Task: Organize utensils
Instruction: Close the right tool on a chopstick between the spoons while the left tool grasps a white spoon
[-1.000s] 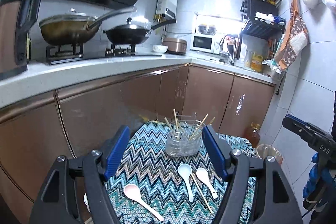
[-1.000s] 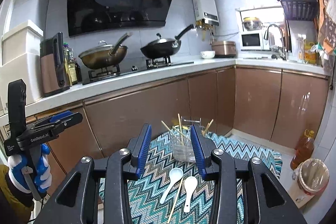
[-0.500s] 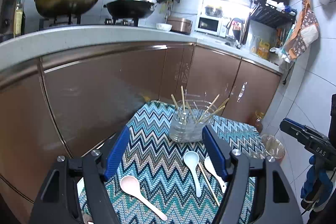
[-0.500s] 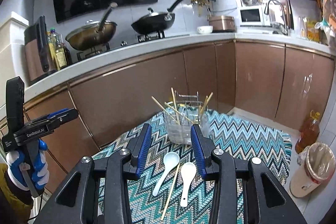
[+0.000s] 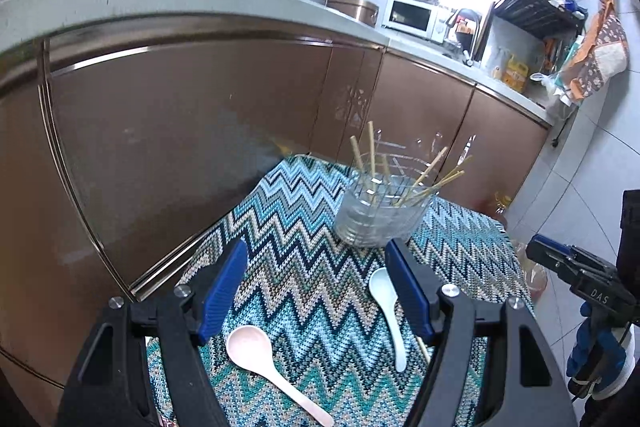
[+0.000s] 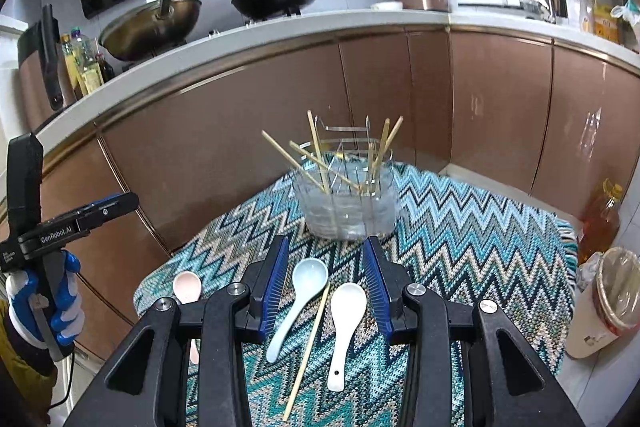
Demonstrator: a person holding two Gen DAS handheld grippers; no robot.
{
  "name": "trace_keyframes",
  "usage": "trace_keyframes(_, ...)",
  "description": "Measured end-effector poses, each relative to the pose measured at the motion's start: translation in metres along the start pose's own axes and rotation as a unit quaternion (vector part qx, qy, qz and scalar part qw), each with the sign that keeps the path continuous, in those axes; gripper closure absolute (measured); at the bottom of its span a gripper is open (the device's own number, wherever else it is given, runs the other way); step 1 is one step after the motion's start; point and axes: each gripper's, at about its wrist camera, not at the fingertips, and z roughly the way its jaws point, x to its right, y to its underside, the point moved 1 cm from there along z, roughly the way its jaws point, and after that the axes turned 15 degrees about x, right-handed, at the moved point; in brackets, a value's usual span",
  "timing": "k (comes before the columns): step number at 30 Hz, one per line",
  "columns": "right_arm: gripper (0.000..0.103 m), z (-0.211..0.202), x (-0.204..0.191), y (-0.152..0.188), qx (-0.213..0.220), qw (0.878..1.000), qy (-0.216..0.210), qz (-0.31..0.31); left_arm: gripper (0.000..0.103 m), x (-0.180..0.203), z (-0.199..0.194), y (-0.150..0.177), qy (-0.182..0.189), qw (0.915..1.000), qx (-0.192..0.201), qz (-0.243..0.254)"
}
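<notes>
**Both claws empty above the zigzag cloth**

Left claw [image 5: 316, 291] hangs over the cloth-covered tabletop [image 5: 304, 211] with its blue pads spread wide and nothing between them. Nearest to it, low in the gap and toward its left pad, lies a pink spoon [image 5: 256, 351], bowl up toward the claw and handle running back under the camera. Just inside its right pad lies a pale blue spoon [image 5: 386, 311], partly covered by that pad, with a sliver of a loose chopstick [image 5: 423, 349] showing beside it. Ahead of the right pad stands a clear utensil holder [image 5: 380, 215] with several chopsticks leaning out of it.

Right claw [image 6: 326, 277] has its pads partly spread, gripping nothing. Between them on the cloth lie three things: the pale blue spoon [image 6: 298, 301] toward the left pad, a white spoon [image 6: 344, 323] toward the right pad, and the loose chopstick [image 6: 308, 347] slanting between the two spoons. The pink spoon [image 6: 186, 287] sits outside its left pad, partly hidden by the claw body. Straight beyond the pads stands the utensil holder [image 6: 348, 207], upright on the cloth.

Farther off, brown cabinet doors [image 6: 500, 107] run behind the tabletop. To the right of the right claw, on the floor, stand an oil bottle [image 6: 602, 219] and a lined bin [image 6: 604, 303].
</notes>
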Motion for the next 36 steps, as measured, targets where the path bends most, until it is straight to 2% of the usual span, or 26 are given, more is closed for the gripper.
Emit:
trace_keyframes(15,0.064,0.055,0.004,0.026,-0.061,0.998,-0.012,-0.011,0.033,-0.025,0.044,0.028,0.000,0.9986,-0.045,-0.028)
trace_keyframes(23,0.064,0.083,0.003,0.035,-0.095,0.995,-0.033,-0.014,0.033,-0.020,0.067,0.048,0.010,0.9968,-0.070,-0.037)
trace_keyframes(26,0.067,0.096,-0.003,0.042,-0.122,0.991,-0.054,-0.016,0.033,-0.014,0.074,0.055,0.017,0.9961,-0.080,-0.034)
trace_keyframes(29,0.074,0.108,-0.012,0.055,-0.161,0.984,-0.078,-0.024,0.033,-0.013,0.076,0.060,0.020,0.9955,-0.086,-0.034)
trace_keyframes(31,0.079,0.115,-0.016,0.064,-0.185,0.979,-0.082,-0.034,0.033,-0.016,0.076,0.062,0.020,0.9952,-0.087,-0.039)
trace_keyframes(36,0.083,0.134,-0.017,0.090,-0.241,0.967,-0.078,-0.036,0.033,-0.026,0.077,0.064,0.022,0.9935,-0.094,-0.061)
